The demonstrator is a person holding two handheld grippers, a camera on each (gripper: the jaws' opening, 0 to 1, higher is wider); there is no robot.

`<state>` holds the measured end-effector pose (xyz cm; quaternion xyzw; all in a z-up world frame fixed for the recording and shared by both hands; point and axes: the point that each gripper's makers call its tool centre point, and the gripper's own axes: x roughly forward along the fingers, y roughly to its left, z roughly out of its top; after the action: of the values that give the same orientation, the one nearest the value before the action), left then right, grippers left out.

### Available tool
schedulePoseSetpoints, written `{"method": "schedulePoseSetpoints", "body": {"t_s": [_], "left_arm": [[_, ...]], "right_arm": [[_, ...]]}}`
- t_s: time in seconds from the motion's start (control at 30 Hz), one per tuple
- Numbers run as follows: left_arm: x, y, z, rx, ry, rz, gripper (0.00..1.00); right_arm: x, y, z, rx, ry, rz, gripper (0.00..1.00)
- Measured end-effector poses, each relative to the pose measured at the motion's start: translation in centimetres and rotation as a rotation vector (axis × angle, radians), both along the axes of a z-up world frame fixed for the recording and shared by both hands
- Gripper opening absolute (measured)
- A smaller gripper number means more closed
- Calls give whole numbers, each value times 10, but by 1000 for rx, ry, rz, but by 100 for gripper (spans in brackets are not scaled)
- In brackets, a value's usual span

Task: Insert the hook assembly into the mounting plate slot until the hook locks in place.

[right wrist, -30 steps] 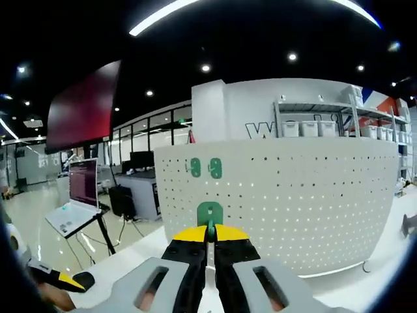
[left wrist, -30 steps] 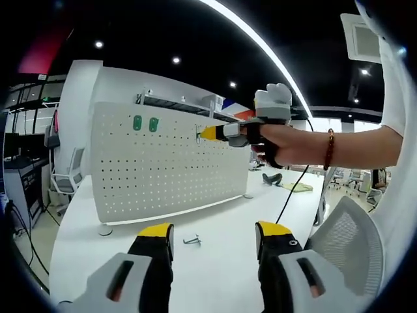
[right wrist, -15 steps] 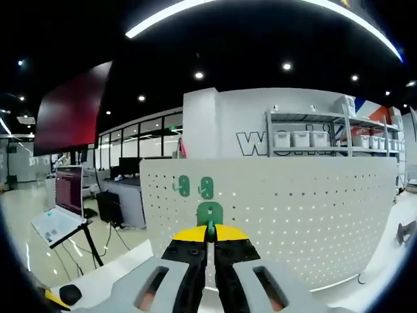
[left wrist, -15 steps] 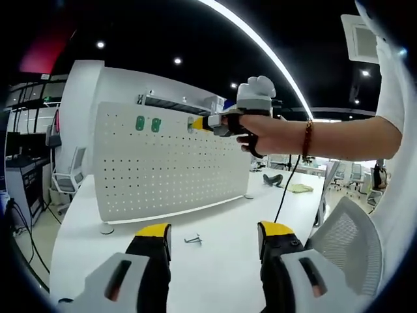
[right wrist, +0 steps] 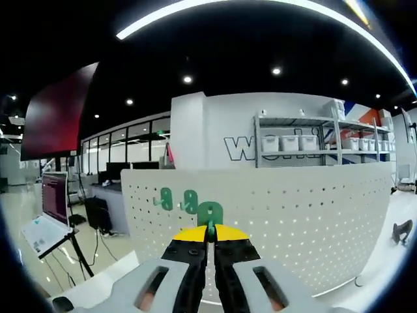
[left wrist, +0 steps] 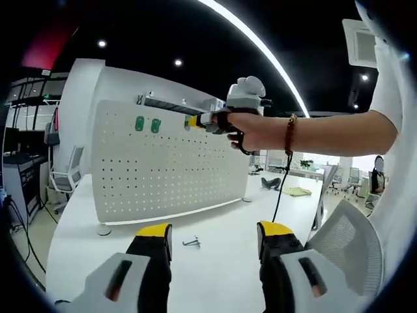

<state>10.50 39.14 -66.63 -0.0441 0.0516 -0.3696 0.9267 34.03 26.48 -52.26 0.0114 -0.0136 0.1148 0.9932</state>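
Note:
A white perforated mounting plate (left wrist: 163, 166) stands upright on the white table (left wrist: 221, 222). Two green hooks (left wrist: 146, 124) are mounted near its upper left. My right gripper (left wrist: 193, 121), held by a hand, is up at the plate's top edge, just right of those hooks. In the right gripper view that gripper (right wrist: 209, 231) is shut on a green hook assembly (right wrist: 210, 213), held in front of the plate (right wrist: 293, 222) beside the two mounted hooks (right wrist: 177, 199). My left gripper (left wrist: 215, 231) hangs open over the table, nothing between its jaws.
A small loose metal hook (left wrist: 191, 242) lies on the table ahead of the left gripper. A grey mesh chair (left wrist: 345, 244) stands at the right. A cable (left wrist: 281, 195) hangs from the right hand. Shelving with bins (right wrist: 306, 140) stands behind the plate.
The right gripper, still holding the green hook, has risen and moved left along the plate toward the two mounted hooks. The left gripper has stayed put and open.

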Motion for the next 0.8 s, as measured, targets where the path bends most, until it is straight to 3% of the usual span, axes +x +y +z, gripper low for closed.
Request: {"method": "schedulePoseSetpoints", "body": {"t_s": [0.3,0.8], "left_arm": [[3,4,-2,-2,8,-4,59],[14,13,-2,-6,8,21,60]], "right_arm": [[17,6,7,8,-12,-26,1],[41,5,5,28,-3,-59,1]]}}
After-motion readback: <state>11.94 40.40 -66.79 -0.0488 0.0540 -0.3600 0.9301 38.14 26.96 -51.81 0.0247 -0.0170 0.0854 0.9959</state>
